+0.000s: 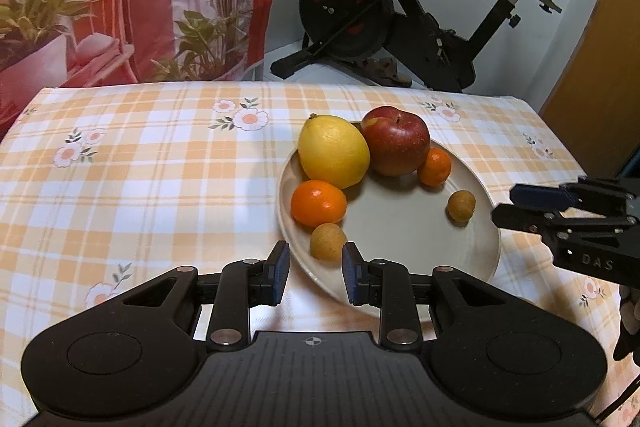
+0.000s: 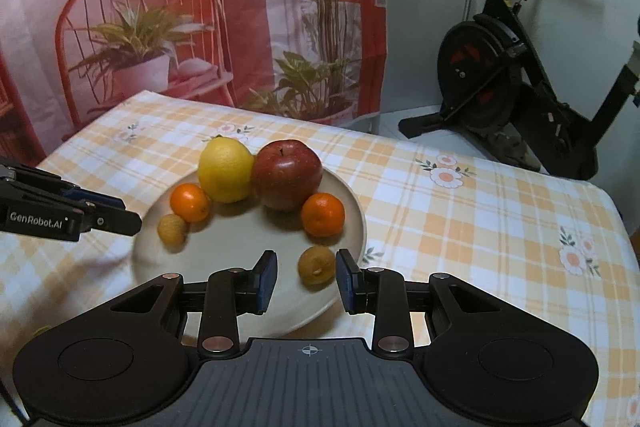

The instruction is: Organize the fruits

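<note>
A beige plate [image 1: 400, 227] on the checked cloth holds a yellow lemon [image 1: 334, 151], a red apple [image 1: 396, 141], two mandarins [image 1: 318, 203] [image 1: 435, 167] and two small brown fruits [image 1: 328, 247] [image 1: 461, 205]. My left gripper [image 1: 316, 255] hovers over the plate's near rim. Its pads stand a narrow gap apart with nothing pressed between them, and one brown fruit lies on the plate just past them. My right gripper [image 2: 306, 263] hangs over the plate's other side, slightly open and empty, with the other brown fruit [image 2: 317, 264] lying beside its right pad.
The table [image 2: 480, 227] wears an orange plaid cloth with flowers. An exercise bike [image 1: 400, 19] stands behind it, beside a printed curtain [image 2: 200, 7]. Each gripper shows in the other's view, at the plate's side [image 1: 508, 207] [image 2: 128, 215].
</note>
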{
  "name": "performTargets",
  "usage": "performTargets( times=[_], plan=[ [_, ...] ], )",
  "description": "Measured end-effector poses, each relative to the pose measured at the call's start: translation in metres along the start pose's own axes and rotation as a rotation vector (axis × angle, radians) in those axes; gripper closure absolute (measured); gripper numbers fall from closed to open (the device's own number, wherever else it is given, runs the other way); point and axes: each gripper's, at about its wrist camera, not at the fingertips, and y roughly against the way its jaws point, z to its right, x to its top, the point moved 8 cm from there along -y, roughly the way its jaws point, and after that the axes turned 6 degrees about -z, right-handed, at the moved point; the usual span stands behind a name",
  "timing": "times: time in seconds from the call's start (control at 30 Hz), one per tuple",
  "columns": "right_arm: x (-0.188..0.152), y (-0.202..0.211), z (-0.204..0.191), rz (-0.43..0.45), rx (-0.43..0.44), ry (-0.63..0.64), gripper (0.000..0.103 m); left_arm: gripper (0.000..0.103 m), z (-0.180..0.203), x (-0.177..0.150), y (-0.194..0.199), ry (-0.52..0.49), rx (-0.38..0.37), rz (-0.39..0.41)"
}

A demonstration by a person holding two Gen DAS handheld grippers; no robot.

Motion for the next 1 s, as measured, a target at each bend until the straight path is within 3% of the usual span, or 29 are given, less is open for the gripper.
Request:
performTargets(
  times=[1.0],
  plan=[
    [-0.062, 0.066, -0.019, 0.043, -0.011, -0.053, 0.073, 0.073, 0.024, -0.029, 0.036, -0.031, -0.053, 0.021]
  ],
)
